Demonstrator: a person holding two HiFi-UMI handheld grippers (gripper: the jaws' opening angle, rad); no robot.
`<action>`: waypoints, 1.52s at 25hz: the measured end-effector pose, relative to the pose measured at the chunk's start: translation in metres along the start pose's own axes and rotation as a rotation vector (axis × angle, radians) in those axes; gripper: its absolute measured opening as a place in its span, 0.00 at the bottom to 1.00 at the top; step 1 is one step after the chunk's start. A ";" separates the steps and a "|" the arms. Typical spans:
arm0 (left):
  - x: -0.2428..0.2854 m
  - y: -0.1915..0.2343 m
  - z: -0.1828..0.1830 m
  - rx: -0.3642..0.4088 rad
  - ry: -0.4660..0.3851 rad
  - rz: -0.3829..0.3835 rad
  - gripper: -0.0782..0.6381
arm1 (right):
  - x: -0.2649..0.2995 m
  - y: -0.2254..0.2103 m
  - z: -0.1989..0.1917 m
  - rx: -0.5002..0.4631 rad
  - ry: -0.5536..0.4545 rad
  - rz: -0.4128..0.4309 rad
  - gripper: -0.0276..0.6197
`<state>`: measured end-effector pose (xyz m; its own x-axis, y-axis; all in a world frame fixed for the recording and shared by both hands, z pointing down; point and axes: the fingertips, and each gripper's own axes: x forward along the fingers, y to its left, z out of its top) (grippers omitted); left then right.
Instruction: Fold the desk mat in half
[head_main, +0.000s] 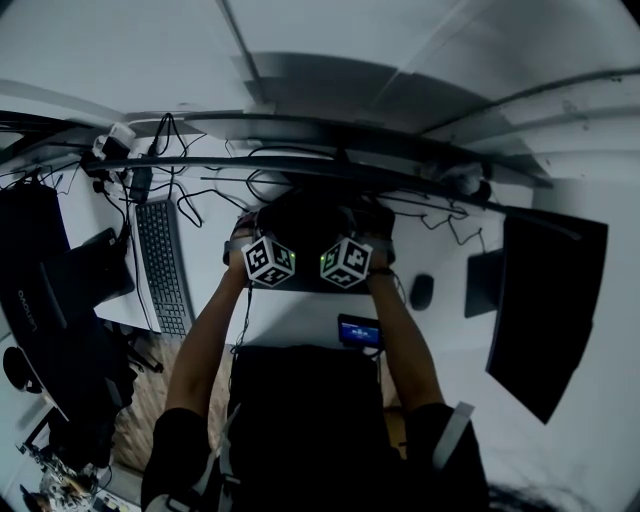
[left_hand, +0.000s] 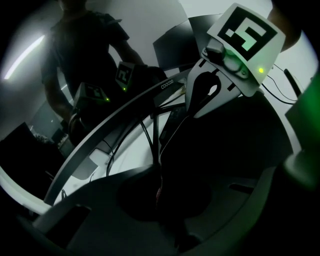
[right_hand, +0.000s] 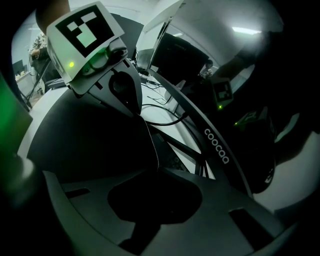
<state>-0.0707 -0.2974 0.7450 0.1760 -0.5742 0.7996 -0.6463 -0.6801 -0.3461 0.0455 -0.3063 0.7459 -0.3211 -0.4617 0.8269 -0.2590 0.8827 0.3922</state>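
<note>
The black desk mat (head_main: 308, 222) lies on the white desk (head_main: 300, 315), just in front of the curved monitor. Both grippers hold it side by side at its near edge. My left gripper (head_main: 262, 230) is shut on the mat's edge, and the dark sheet (left_hand: 235, 145) runs from its jaws (left_hand: 160, 192) towards the other gripper's marker cube (left_hand: 245, 42). The right gripper (head_main: 362, 226) is likewise shut on the mat (right_hand: 90, 145), whose stitched edge enters its jaws (right_hand: 157, 172). The jaw tips are lost in the dark.
A curved monitor's lower bezel (right_hand: 217, 145) and several cables (head_main: 215, 190) run close behind the mat. A keyboard (head_main: 165, 265) lies to the left, with a mouse (head_main: 421, 291) and a second screen (head_main: 545, 300) to the right. A phone (head_main: 360, 332) rests at the near edge.
</note>
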 end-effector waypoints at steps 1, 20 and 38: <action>0.001 0.000 0.000 0.001 -0.001 0.004 0.13 | 0.001 0.001 -0.001 0.004 0.001 0.001 0.07; -0.001 0.004 0.002 0.018 0.014 0.076 0.24 | -0.002 -0.015 0.000 0.064 -0.012 -0.075 0.18; -0.058 0.012 0.010 -0.157 -0.058 0.145 0.27 | -0.038 -0.004 0.000 0.213 -0.057 -0.088 0.20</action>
<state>-0.0811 -0.2767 0.6900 0.1125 -0.6893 0.7157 -0.7749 -0.5117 -0.3710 0.0586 -0.2920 0.7128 -0.3379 -0.5456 0.7669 -0.4727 0.8030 0.3630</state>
